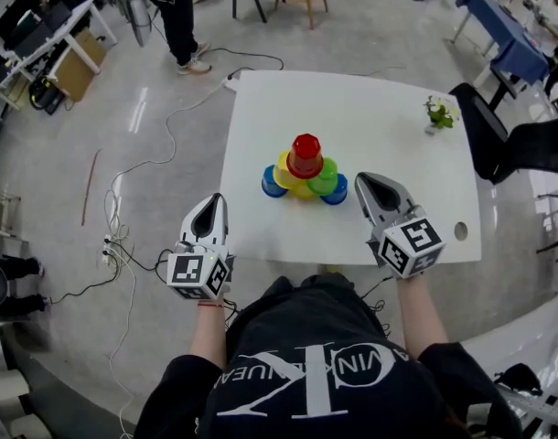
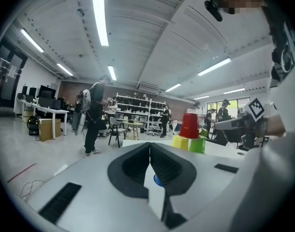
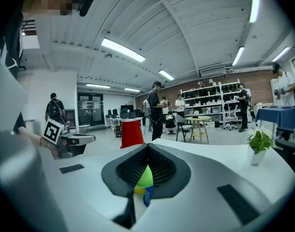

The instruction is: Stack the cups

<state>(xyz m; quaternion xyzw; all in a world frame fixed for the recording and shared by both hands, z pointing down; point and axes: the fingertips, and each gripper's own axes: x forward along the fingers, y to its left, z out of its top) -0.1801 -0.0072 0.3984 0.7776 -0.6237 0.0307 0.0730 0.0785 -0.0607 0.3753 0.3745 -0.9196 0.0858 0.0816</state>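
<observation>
Left hand-held gripper (image 1: 217, 198): jaws pressed together, empty, poised at the near-left corner of the bench (image 1: 352, 99), right by its left edge. Right hand-held gripper (image 1: 363, 180): jaws likewise closed on nothing, over the near part of the bench, tip close to the right-hand blue cup (image 1: 335, 192) but apart from it.

Between the two, in the near-middle of the white top: a small pyramid of upturned plastic cups. At the bottom, a second blue cup (image 1: 273, 183) on the left end, matching the one on the right. Yellow cups (image 1: 286, 174) and a green cup (image 1: 327, 177) packed between and above. On top, a single red cup (image 1: 305, 155), mouth down, resting on yellow and green as seen from the left gripper view.

Only a short strip of bare top between stack and near edge. Far more open surface behind the stack and out to the right. Near the far-right corner, a small potted plant (image 1: 437, 114); near the right edge, a round hole (image 1: 460, 230). Past the left edge, grey floor strewn with cables (image 1: 123, 245).
</observation>
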